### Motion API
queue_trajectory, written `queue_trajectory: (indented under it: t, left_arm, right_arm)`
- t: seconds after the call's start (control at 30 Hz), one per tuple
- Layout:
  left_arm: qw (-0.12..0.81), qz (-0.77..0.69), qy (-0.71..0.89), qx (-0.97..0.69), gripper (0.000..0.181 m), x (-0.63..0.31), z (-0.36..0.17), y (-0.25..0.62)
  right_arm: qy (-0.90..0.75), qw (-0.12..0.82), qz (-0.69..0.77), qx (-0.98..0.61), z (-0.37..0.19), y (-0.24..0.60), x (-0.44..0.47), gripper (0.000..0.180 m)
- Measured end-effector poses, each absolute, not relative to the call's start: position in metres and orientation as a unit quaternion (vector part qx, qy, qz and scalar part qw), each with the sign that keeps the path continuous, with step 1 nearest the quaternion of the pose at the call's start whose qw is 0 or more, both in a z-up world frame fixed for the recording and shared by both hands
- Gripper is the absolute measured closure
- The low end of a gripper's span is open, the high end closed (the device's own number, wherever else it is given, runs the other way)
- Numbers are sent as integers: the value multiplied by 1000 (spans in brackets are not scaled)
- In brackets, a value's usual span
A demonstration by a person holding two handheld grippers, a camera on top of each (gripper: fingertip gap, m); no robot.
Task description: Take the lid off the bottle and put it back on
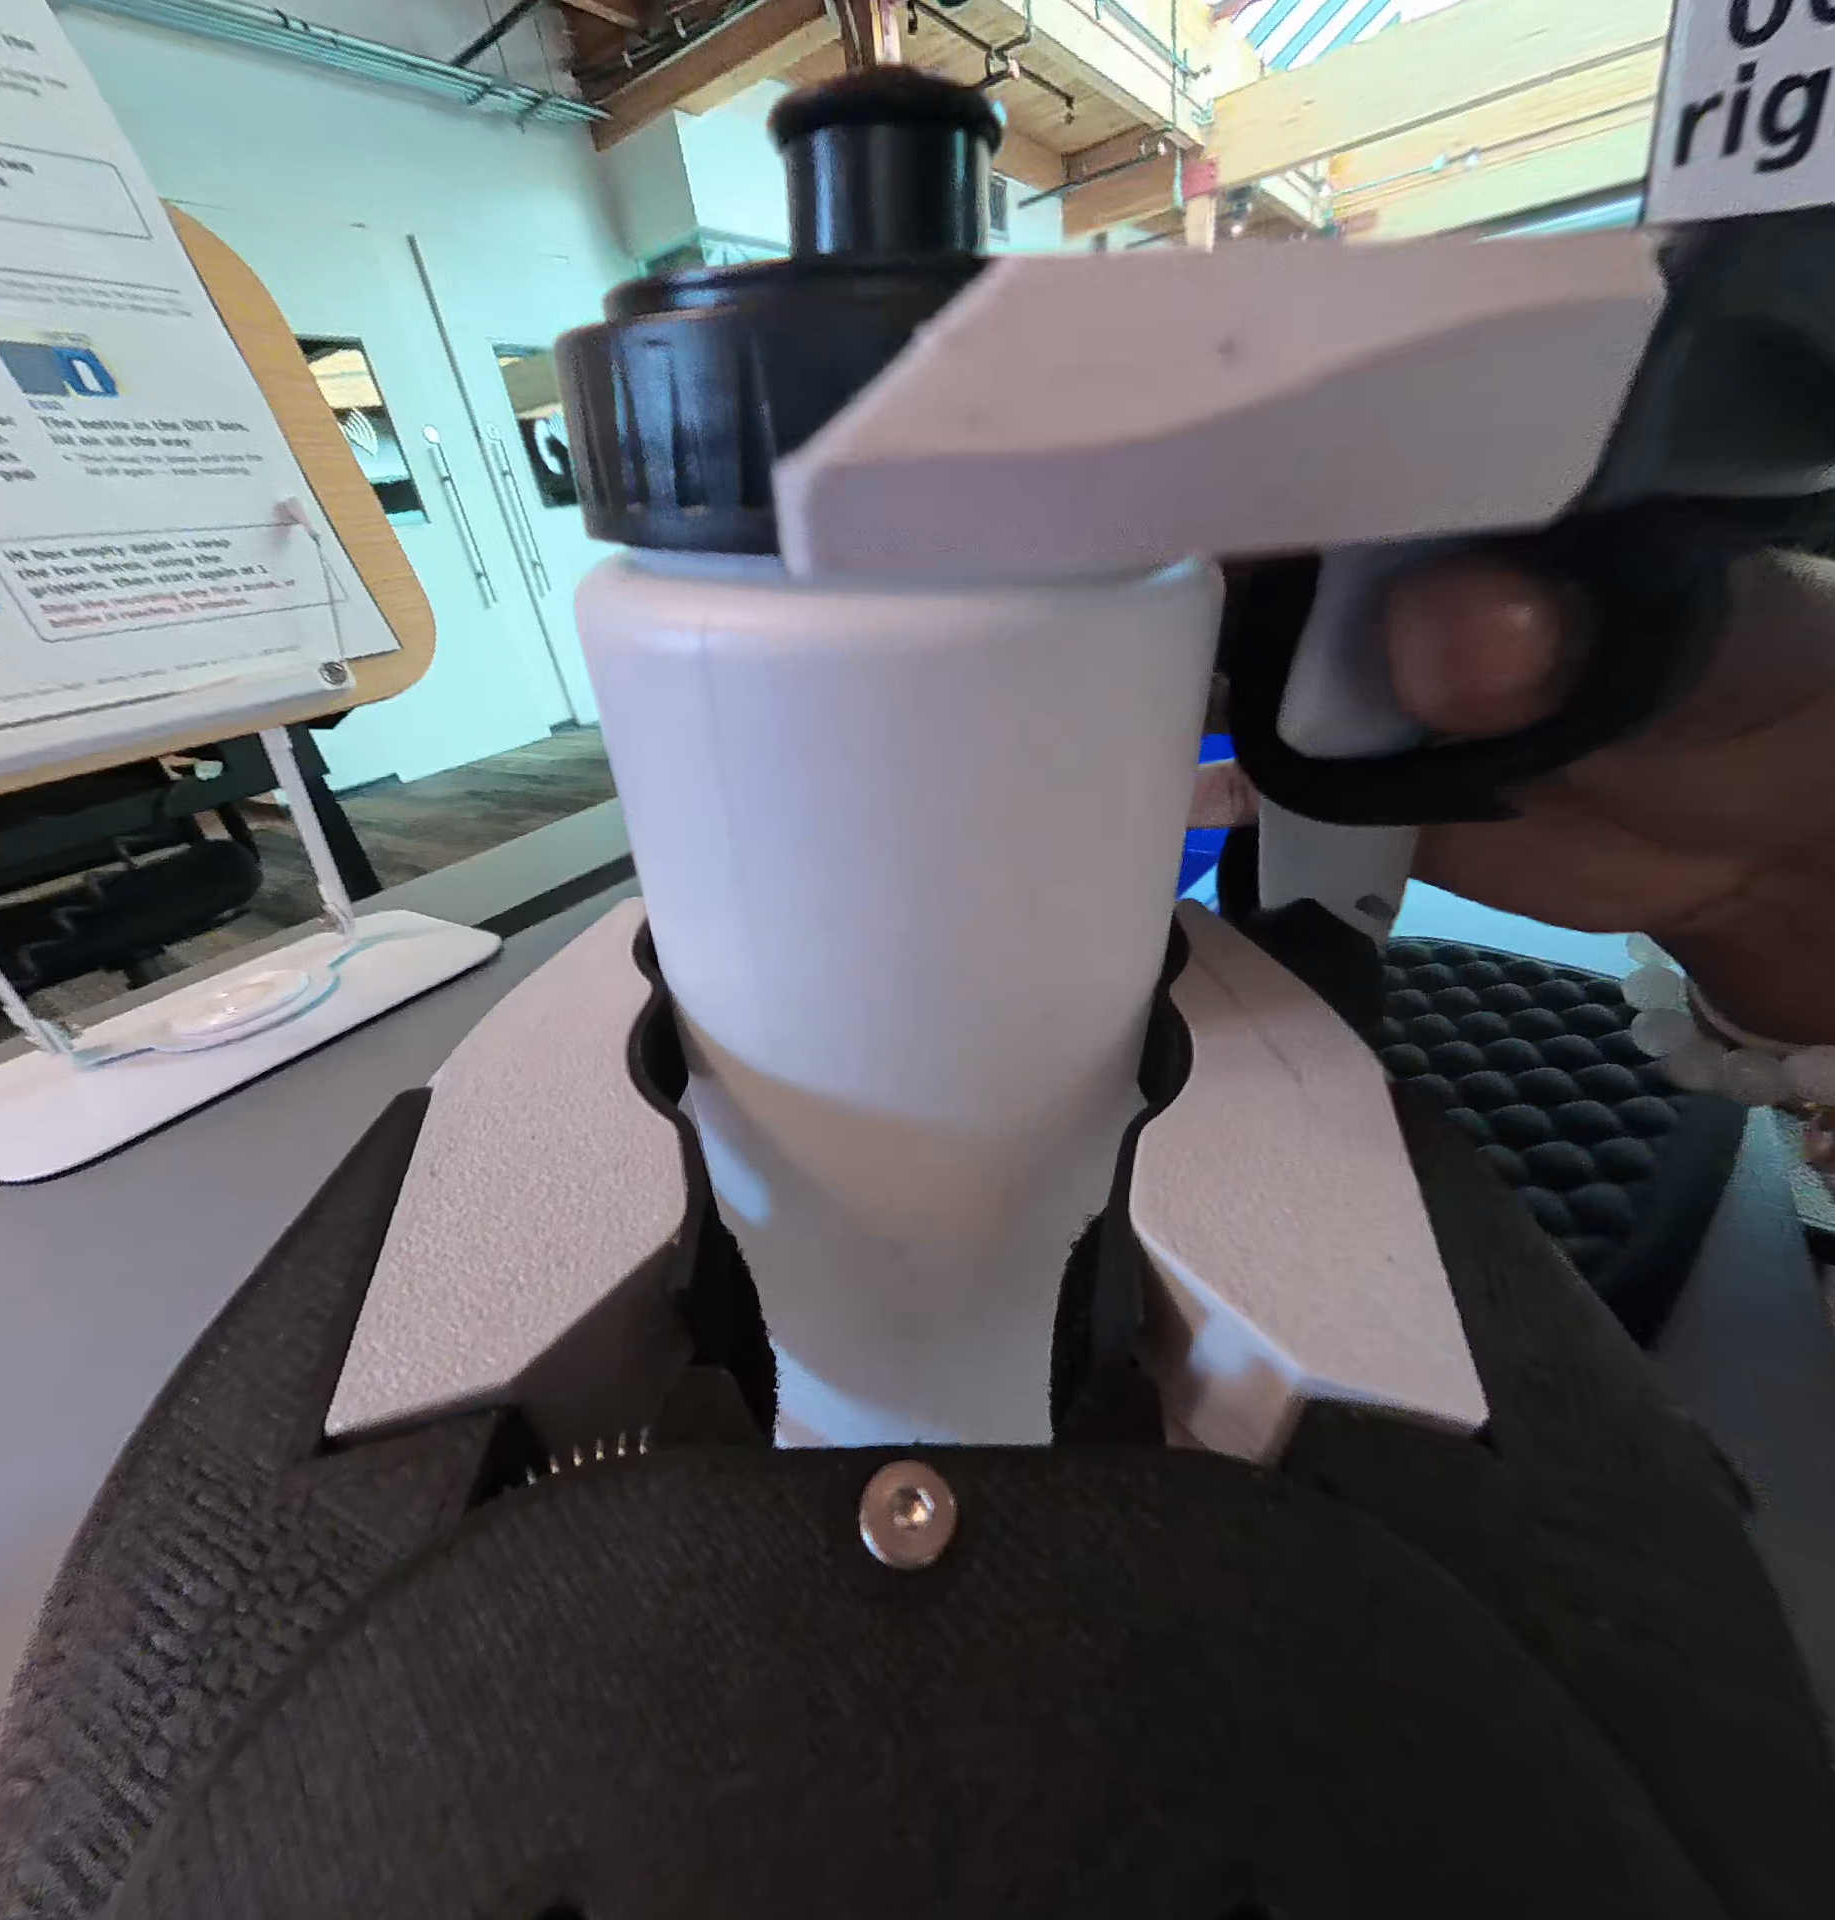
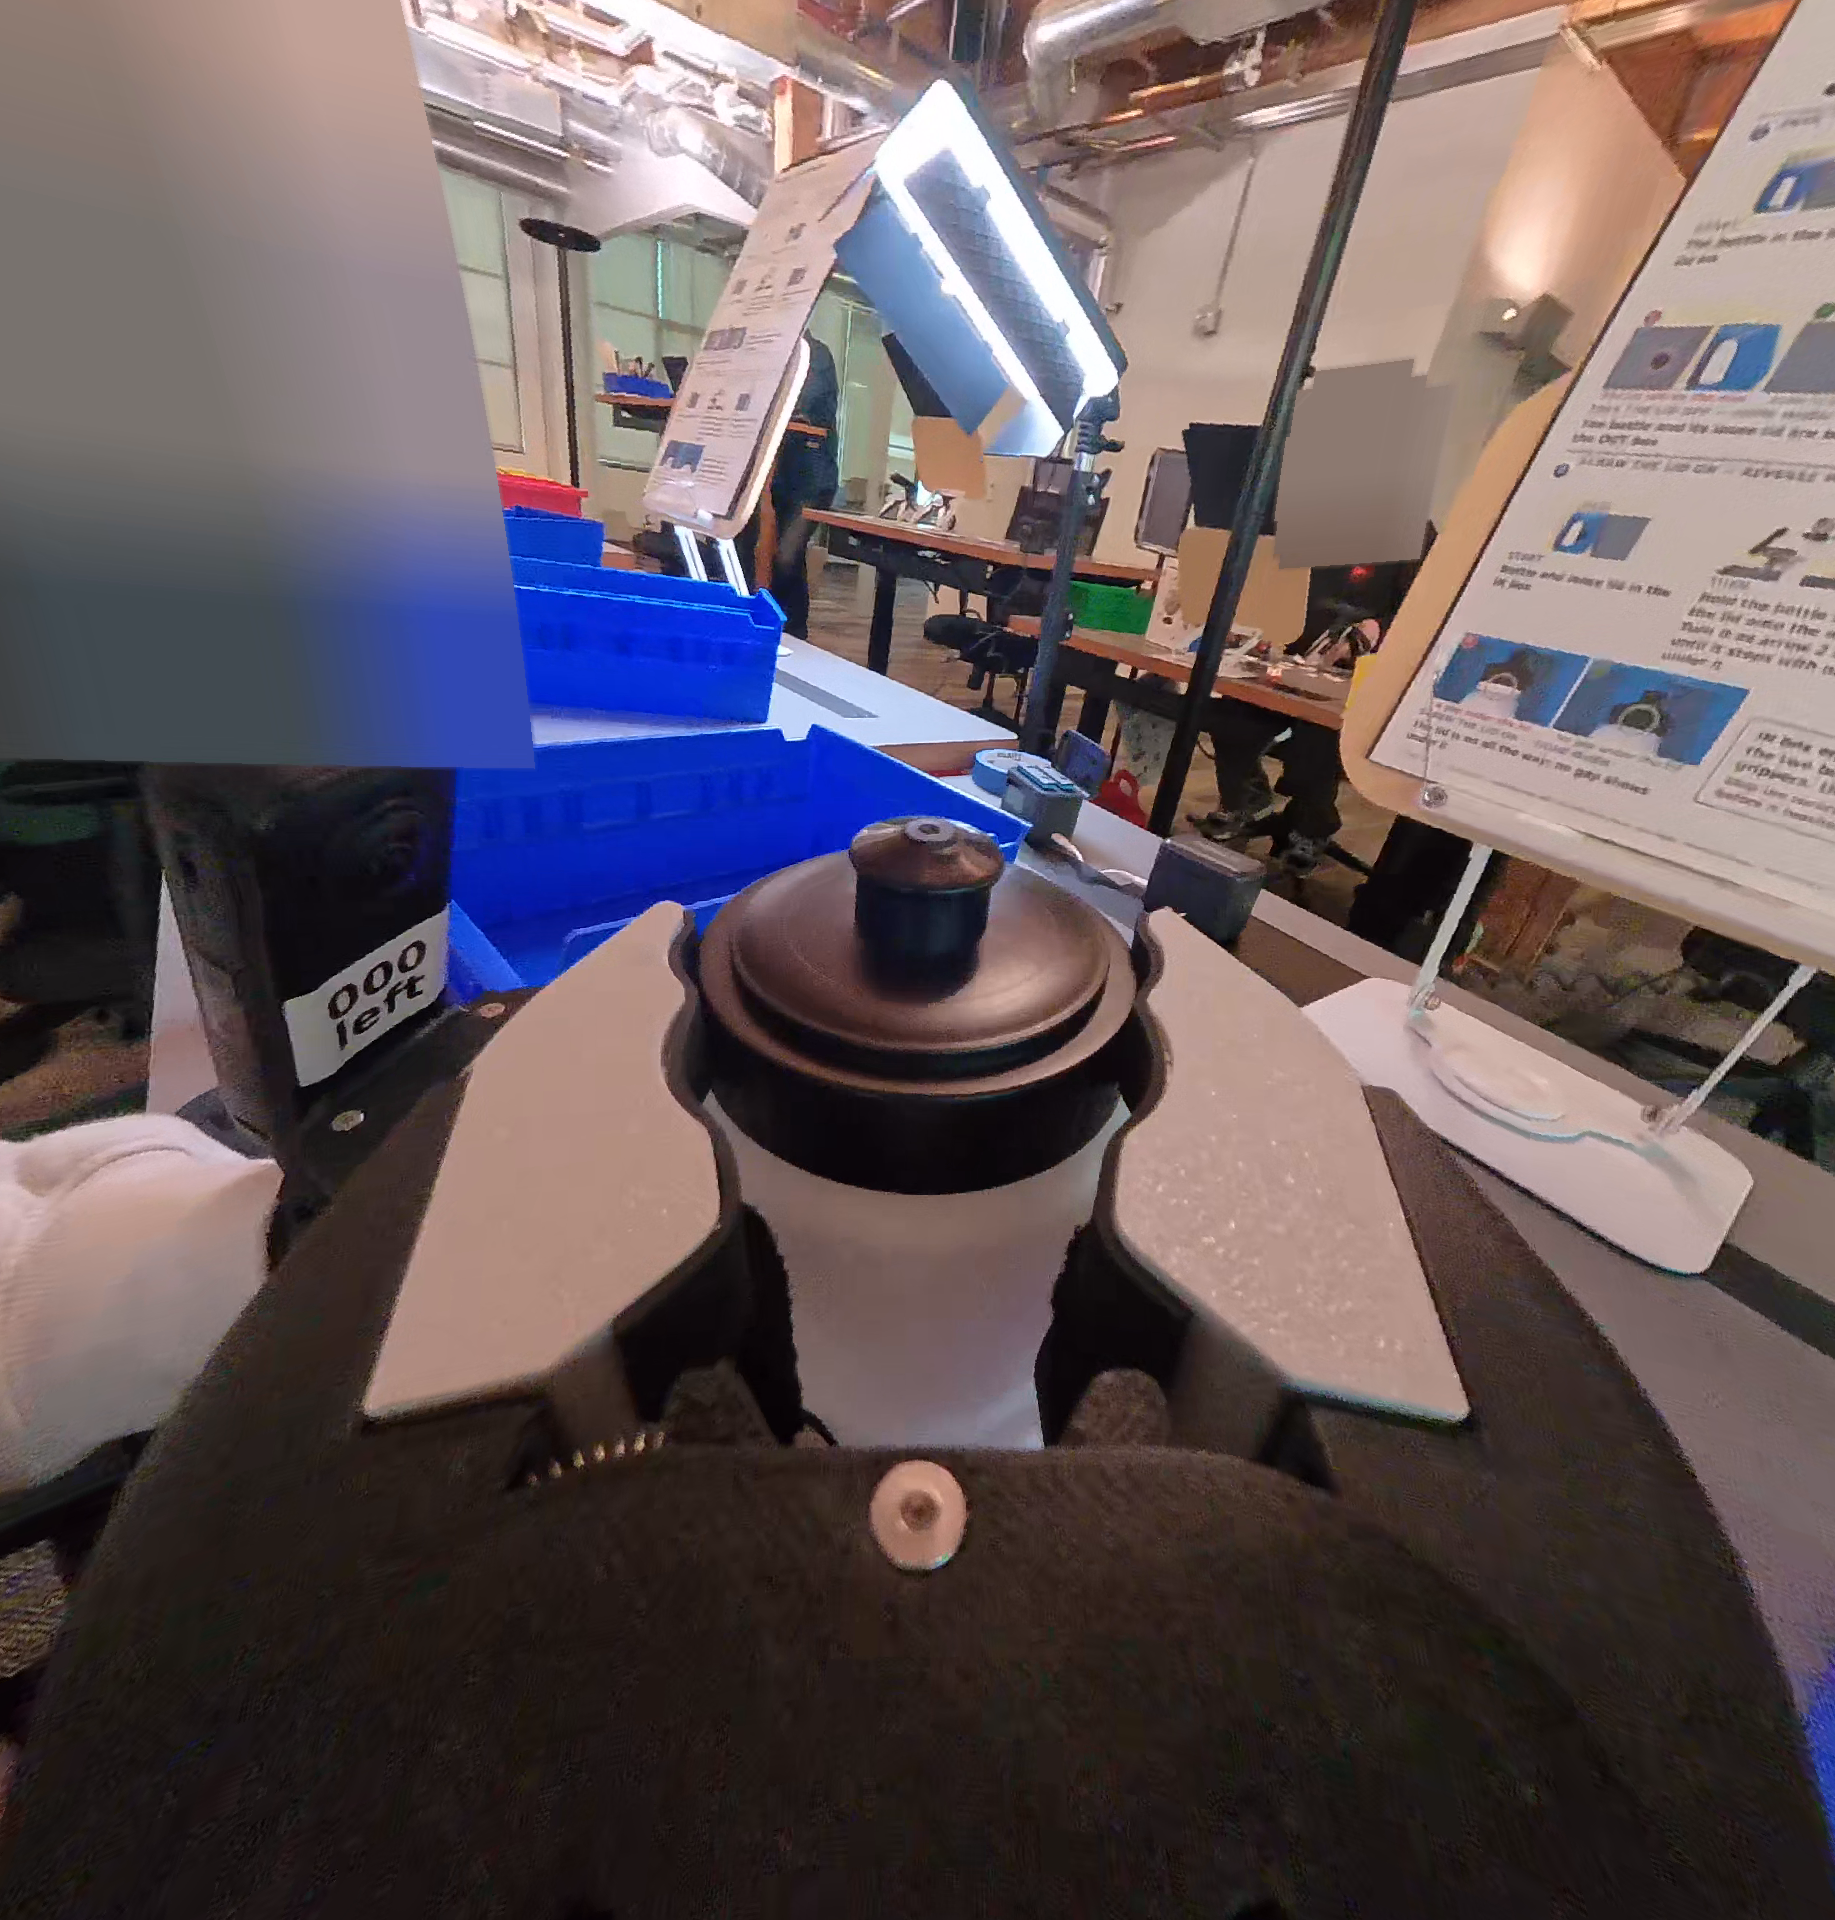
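Left tool: the left tool (image 1: 908, 1049) is closed tight on the white bottle (image 1: 892, 831), low on its body, a finger on each side.
Right tool: the right tool (image 2: 908, 1029) is closed on the black lid (image 2: 913, 1039), one grey finger on each side. In the left wrist view it reaches in from the right at lid height.
Bottle: it stands upright between the two tools, held up above the worktop (image 1: 217, 1247).
Lid: it sits on top of the bottle, with a small black spout (image 2: 925, 883) sticking up in the middle.
Hand: a person's hand (image 1: 1640, 748) holds the right tool's handle.
Behind: blue bins (image 2: 684, 831) sit past the bottle, and a paper sheet on a white stand (image 2: 1578, 1153) is off to the right.
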State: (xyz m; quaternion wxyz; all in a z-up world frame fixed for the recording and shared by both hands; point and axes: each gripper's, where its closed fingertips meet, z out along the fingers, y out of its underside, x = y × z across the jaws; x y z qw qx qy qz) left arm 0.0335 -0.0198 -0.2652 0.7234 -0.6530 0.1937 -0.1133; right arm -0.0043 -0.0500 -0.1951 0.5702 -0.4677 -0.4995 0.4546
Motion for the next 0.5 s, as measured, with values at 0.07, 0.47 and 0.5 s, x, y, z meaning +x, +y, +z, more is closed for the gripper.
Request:
queue_trajectory:
  t: [0.07, 0.47, 0.5]
  left_arm:
    - [734, -117, 172, -647, 93, 25, -260, -20]
    - [754, -508, -117, -400, 93, -52, -198, -46]
    - [756, -513, -111, -391, 93, -51, -195, -49]
  right_arm:
    - [-533, 579, 448, -424, -197, -59, -7, 86]
    - [-571, 721, 309, -243, -221, -74, 18, 43]
    - [-572, 745, 272, -211, -224, -75, 21, 47]
